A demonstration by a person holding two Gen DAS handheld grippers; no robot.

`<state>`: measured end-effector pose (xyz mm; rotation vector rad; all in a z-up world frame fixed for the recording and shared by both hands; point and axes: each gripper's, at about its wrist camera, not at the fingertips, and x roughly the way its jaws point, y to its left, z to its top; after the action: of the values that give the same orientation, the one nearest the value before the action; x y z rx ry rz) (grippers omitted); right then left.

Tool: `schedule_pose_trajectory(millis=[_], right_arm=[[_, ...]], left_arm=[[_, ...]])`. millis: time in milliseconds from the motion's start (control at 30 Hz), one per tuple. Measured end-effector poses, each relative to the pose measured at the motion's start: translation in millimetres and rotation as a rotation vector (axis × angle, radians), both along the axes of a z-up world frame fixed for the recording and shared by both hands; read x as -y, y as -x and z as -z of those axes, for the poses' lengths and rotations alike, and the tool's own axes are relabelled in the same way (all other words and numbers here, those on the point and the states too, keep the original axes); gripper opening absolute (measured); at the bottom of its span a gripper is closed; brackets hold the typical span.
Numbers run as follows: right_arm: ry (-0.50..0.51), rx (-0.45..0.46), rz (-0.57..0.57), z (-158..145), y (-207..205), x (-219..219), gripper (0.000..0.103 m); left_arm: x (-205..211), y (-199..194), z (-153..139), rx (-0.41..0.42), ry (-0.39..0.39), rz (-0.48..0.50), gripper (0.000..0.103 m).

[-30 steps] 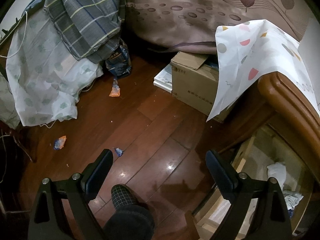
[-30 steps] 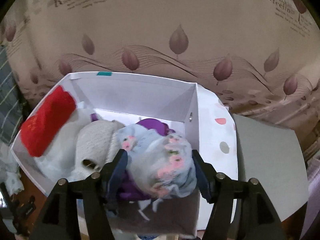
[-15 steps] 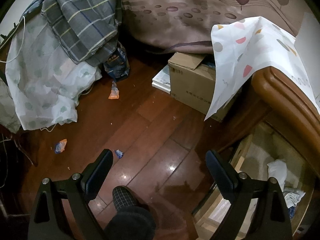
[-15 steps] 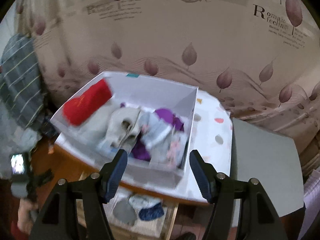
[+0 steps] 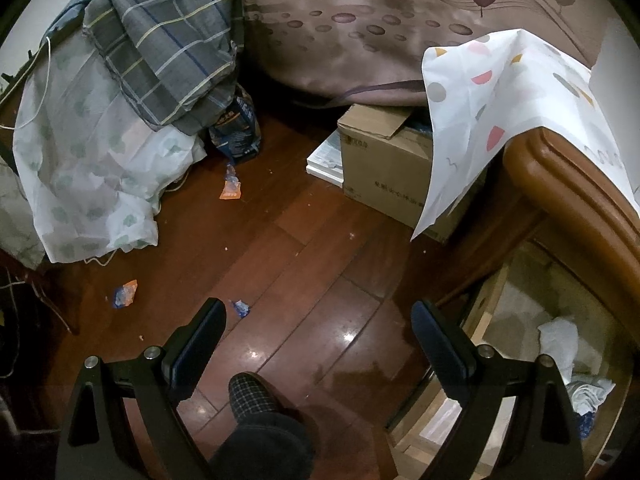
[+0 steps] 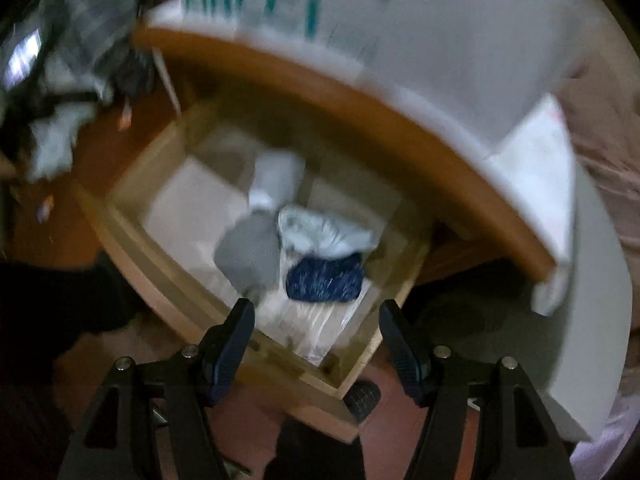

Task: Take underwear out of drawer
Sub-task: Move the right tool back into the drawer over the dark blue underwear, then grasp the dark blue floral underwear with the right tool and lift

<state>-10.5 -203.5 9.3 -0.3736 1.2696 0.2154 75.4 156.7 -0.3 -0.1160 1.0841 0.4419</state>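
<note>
Wooden floor [image 5: 256, 248] under the left tongs [image 5: 316, 330], spread wide, holding nothing. Right tongs [image 6: 317, 326], also spread and empty, hang over the open drawer [image 6: 132, 240]: blurry underwear [image 6: 324, 256] inside, grey, pale blue-white, dark navy, bunched together.

Open drawer [image 6: 132, 240] holds 4 bundled garments [image 6: 326, 236].
</note>
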Motion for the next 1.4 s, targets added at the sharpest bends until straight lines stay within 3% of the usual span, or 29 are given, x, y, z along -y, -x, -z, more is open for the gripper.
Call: schedule_pose_trajectory(millis=[167, 467, 700, 800, 1200, 1400], right_arm=[[0.056, -0.099, -0.071, 59.7, -28.7, -8.3, 0.066], [0.115, -0.232, -0.072, 124.9, -63.3, -1.7, 0.066], [0.101, -0.274, -0.036, 155.2, -84.8, 11.5, 0.071], [0.06, -0.293, -0.025, 160.9, -89.7, 15.2, 0.072], [0.058, -0.319, -0.088, 172.5, -89.6, -3.9, 0.075], [0.038, -0.358, -0.11, 169.1, -92.3, -13.8, 0.045]], left_arm=[[4.7, -2.2, 0.4, -0.003, -0.01, 0.011, 0.093], [5.4, -5.5, -0.3, -0.004, 0.007, 0.013, 0.093], [5.4, -4.4, 0.6, -0.009, 0.0, 0.021, 0.093], [2.9, -5.1, 1.7, -0.012, 0.008, 0.012, 0.093], [2.0, -6.0, 6.7, -0.034, 0.02, 0.015, 0.093], [1.9, -6.4, 6.4, -0.033, 0.022, 0.014, 0.093]])
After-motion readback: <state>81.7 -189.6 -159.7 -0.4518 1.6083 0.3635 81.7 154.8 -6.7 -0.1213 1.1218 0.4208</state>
